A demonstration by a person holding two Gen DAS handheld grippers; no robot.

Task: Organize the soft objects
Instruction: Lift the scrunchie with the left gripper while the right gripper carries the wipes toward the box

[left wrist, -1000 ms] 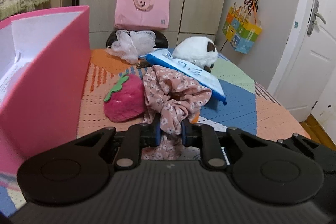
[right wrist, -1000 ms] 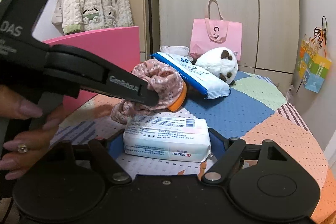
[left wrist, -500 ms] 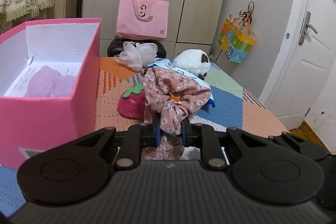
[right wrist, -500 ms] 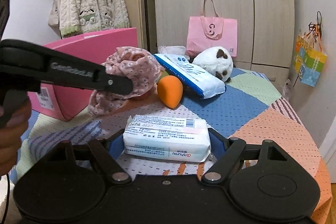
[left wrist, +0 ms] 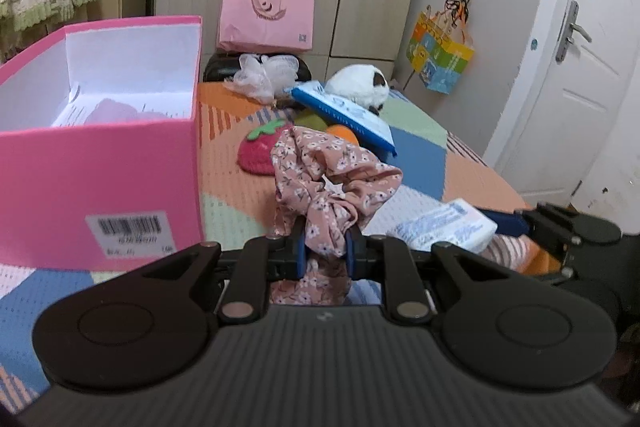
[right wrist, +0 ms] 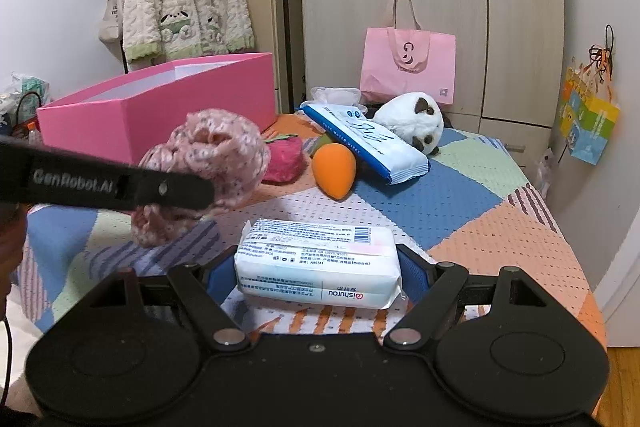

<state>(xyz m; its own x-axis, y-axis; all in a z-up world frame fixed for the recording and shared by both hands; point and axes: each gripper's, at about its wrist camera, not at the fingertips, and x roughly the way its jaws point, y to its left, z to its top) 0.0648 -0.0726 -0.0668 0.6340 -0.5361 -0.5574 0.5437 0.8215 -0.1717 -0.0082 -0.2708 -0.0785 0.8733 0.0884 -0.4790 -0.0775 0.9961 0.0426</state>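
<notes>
Floral scrunchie (left wrist: pixel 332 187) beside box rim (left wrist: pixel 132 23)

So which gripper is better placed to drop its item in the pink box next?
Probably the left gripper. It holds the floral scrunchie lifted off the table, with the open pink box close on its left. The right gripper grips the tissue pack farther from the box.
</notes>
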